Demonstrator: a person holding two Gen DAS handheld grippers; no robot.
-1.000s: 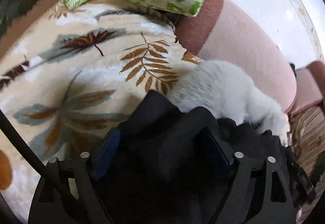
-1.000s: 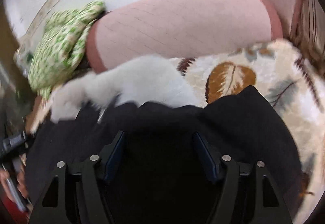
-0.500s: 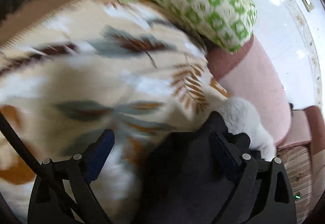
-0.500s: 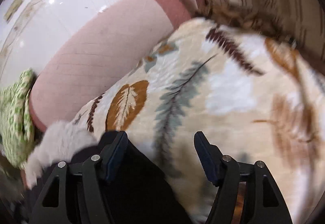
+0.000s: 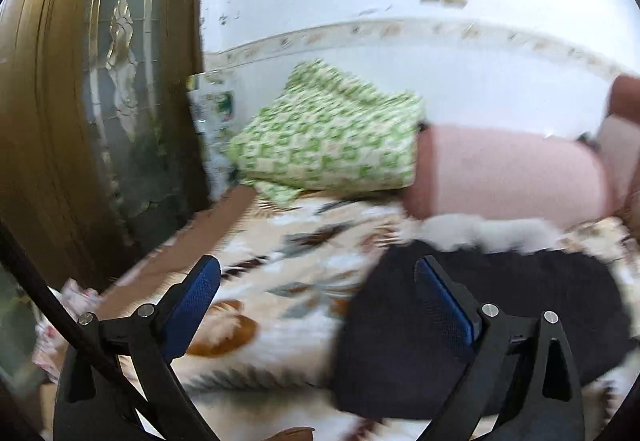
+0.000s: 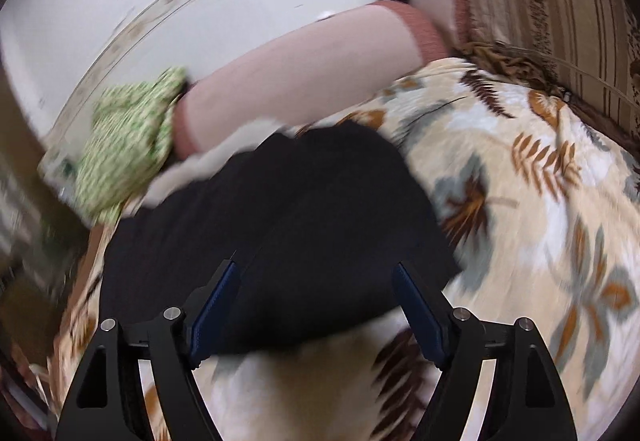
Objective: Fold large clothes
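Observation:
A black garment (image 6: 280, 225) with a white fur trim (image 6: 216, 165) lies folded flat on the leaf-patterned blanket (image 6: 540, 225). In the left wrist view the black garment (image 5: 472, 321) lies at the right, its fur trim (image 5: 488, 233) at the far edge. My left gripper (image 5: 318, 277) is open and empty, raised above the blanket (image 5: 280, 281) beside the garment's left edge. My right gripper (image 6: 316, 277) is open and empty, raised above the garment's near edge.
A green-and-white patterned pillow (image 5: 332, 145) and a pink bolster (image 5: 512, 177) lie at the back by the white wall. A wooden door (image 5: 80, 101) stands at the left. A striped sofa back (image 6: 560, 1) rises at the right.
Both grippers have pulled back and up from the black garment, which now lies flat on the blanket. The views have tilted up toward the wall and are motion-blurred.

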